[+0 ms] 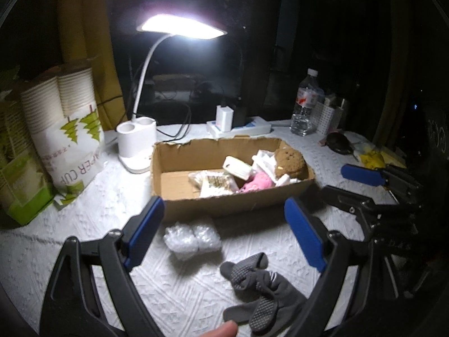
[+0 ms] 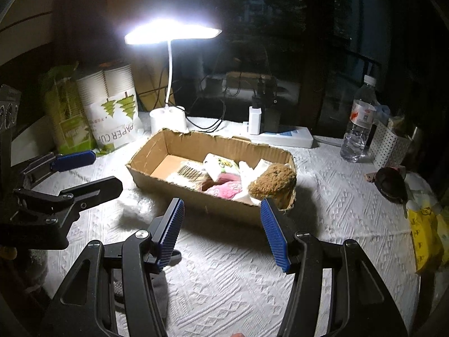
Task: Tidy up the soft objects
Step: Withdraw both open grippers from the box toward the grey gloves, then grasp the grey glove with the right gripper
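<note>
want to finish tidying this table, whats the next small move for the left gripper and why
Probably ease the open, empty left gripper down onto the clear bubble-wrap bundle and close on it. It lies just outside the cardboard box, nearer than the grey gloves, while other soft items already sit inside.

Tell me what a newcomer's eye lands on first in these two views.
The lit desk lamp blazes at the back of the white-clothed table, over a torn cardboard box in the middle. Inside the box, toward its right end, sit a brown plush toy and something pink and fluffy. In front of the box lie a bubble-wrap bundle and grey gloves, between the open left gripper fingers.
</note>
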{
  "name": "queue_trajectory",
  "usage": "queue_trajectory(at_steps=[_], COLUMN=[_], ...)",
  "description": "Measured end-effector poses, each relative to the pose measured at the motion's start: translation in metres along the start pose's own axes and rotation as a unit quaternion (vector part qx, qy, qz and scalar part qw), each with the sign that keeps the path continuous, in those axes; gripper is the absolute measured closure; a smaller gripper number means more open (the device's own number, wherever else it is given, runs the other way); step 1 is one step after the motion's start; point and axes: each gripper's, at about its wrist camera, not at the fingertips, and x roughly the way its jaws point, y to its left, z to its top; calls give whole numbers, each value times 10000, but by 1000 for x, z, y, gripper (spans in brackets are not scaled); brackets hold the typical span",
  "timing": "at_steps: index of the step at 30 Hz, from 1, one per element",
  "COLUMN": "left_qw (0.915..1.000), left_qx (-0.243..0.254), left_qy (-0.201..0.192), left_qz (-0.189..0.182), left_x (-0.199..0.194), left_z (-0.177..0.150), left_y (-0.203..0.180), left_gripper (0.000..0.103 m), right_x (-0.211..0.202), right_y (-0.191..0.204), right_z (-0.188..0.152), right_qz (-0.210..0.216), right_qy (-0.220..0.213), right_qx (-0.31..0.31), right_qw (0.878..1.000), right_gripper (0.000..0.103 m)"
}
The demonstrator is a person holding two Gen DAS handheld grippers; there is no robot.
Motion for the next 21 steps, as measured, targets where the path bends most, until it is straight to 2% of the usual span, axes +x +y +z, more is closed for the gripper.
queue_trajectory(at_steps=[10,21], left_qw=[9998,9997], left_qx=[15,-127], left_qy=[-53,87], left_qz=[180,211], left_x=[-17,-19], left_z=[-21,-49], left_y=[12,28], left_gripper=[14,14], right_x=[2,12], right_y=[27,51], right_z=[-14,-34], right_qz=[58,156], right_qy=[112,344], right_qx=[-31,-151], right_qw=[9999,9992], right_gripper=[43,43])
